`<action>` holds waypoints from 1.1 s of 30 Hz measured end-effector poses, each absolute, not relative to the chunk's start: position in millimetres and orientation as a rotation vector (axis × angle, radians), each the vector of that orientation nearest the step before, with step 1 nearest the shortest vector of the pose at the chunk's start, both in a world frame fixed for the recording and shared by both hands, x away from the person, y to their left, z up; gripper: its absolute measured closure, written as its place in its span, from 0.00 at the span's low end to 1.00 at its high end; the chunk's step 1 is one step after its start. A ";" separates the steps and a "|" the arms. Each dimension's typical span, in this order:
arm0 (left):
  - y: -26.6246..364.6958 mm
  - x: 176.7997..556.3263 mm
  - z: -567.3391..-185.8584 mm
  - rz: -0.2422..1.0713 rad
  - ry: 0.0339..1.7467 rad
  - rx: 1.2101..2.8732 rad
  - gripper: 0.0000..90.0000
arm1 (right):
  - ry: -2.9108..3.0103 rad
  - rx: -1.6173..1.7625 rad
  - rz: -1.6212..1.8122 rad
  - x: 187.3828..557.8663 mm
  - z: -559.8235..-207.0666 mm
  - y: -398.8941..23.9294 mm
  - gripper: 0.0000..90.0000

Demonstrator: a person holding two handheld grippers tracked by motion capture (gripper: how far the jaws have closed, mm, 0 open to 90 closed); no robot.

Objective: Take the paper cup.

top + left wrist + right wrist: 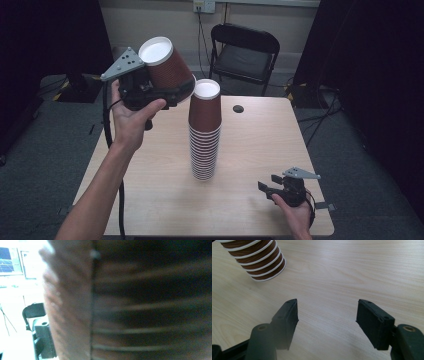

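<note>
**Cup held aloft beside the stack, not yet seated**

Forearms enter from the bottom edge of the high view, nearest the lens; the left one runs up toward the upper left of the frame.

Table (150, 200): light wood, fills the centre of the frame. Bare apart from the stack and the right gripper.

Cup stack (204, 135): brown paper cups nested upside down, standing upright at frame centre, white base of the top cup facing up. Its lower rims also show in the upper left of the right gripper view (259, 262).

Single cup (165, 65): upper left of frame, tilted, white base toward the camera, its mouth rim near the top of the stack; touching or just apart, cannot tell. In the left gripper view its ribbed brown wall (140, 305) sits blurred right against the lens.

Left gripper (177, 92): clamped on the single cup's wall, lifted well above the table.

Right gripper (327, 322): lower right of the high view, low over the table, jaws spread wide, nothing between them.

Judgement: many cups are nested. Whether this cup is going on or coming off, cannot tell; either way its move is only partway through.
</note>
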State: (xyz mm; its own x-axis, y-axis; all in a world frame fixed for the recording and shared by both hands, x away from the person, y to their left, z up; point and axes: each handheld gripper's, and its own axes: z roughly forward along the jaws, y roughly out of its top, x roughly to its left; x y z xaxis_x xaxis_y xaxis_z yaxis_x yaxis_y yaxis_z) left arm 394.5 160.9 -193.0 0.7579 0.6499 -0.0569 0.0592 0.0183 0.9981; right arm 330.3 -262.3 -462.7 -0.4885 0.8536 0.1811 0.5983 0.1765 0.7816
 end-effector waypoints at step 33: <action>200.9 374.8 -266.3 0.539 0.743 1.571 0.13 | 2.169 1.372 1.193 330.3 -462.7 -258.7 0.37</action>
State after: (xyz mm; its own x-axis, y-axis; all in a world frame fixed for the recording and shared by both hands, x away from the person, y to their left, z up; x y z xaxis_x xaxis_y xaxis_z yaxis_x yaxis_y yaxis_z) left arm 374.8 200.9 -266.3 0.6827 0.7266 -0.0774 0.1523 -0.0378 0.9876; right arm 330.3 -258.7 -462.7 -0.4931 0.8544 0.1639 0.5958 0.1943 0.7793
